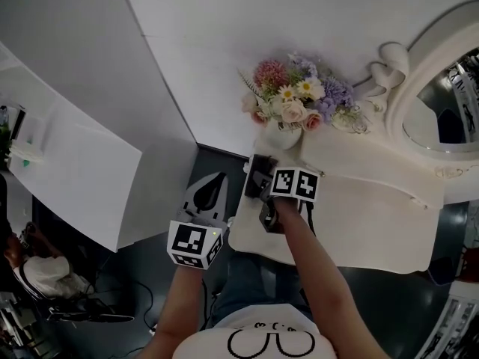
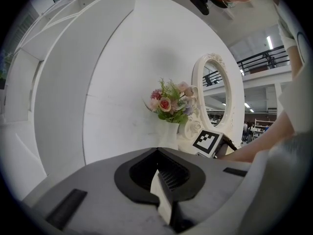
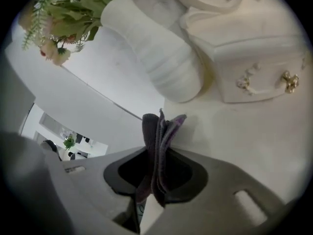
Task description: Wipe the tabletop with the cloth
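Observation:
My right gripper [image 3: 156, 161] is shut on a dark grey-purple cloth [image 3: 159, 130], which sticks up folded between the jaws. It hovers just over the cream tabletop [image 3: 254, 151], close to the white vase [image 3: 164, 58]. In the head view the right gripper [image 1: 257, 173] is at the table's left end, beside the vase [image 1: 283, 134]. My left gripper [image 1: 217, 179] hangs off the table's left edge over the dark floor. In its own view the left gripper [image 2: 158, 173] is shut with nothing in it.
A bouquet of flowers [image 1: 296, 96] fills the vase. An ornate oval mirror [image 1: 441, 99] stands at the table's back right, with a small drawer box [image 3: 254, 67] beneath it. White curved walls [image 1: 187, 43] rise behind the table. The tabletop [image 1: 367, 215] stretches right.

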`<action>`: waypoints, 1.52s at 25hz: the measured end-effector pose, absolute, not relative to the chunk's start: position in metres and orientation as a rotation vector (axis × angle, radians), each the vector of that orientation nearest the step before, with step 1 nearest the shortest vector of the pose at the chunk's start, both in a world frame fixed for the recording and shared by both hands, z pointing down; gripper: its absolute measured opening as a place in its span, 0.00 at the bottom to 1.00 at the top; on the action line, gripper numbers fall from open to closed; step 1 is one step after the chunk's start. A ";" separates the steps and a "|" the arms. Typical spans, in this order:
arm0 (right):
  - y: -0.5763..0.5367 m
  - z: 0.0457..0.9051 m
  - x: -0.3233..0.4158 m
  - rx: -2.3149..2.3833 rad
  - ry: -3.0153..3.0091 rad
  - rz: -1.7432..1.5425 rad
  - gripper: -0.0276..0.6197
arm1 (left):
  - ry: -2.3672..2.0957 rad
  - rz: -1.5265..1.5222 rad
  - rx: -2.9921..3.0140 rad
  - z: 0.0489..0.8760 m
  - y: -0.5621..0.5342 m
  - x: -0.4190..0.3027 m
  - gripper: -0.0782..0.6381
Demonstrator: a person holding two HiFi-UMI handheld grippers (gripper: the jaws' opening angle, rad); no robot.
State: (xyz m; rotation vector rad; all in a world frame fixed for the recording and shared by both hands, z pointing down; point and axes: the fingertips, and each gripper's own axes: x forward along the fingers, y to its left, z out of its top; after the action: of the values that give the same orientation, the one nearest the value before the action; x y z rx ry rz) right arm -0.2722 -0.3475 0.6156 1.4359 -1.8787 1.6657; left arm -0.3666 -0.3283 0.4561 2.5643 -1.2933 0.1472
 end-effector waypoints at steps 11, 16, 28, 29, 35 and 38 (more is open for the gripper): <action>-0.334 0.625 -0.242 1.412 -1.843 1.594 0.19 | -1.317 0.165 2.553 0.457 -0.313 -0.329 0.10; -0.324 0.624 -0.224 1.400 -1.830 1.571 0.19 | -1.346 0.161 2.546 0.452 -0.303 -0.313 0.10; -0.296 0.620 -0.164 1.427 -1.757 1.483 0.19 | -1.333 0.188 2.565 0.447 -0.278 -0.256 0.10; -0.294 0.620 -0.158 1.426 -1.755 1.486 0.19 | -1.332 0.188 2.569 0.446 -0.277 -0.251 0.10; -0.284 0.619 -0.126 1.450 -1.738 1.514 0.19 | -1.303 0.196 2.604 0.439 -0.266 -0.221 0.10; -0.279 0.619 -0.113 1.462 -1.735 1.510 0.19 | -1.302 0.201 2.605 0.437 -0.262 -0.211 0.10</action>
State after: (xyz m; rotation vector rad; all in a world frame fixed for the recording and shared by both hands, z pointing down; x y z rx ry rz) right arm -0.1129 -0.2792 0.6188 1.4624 -1.7346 1.5099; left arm -0.2109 -0.2616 0.4375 2.6051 -1.3019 0.2015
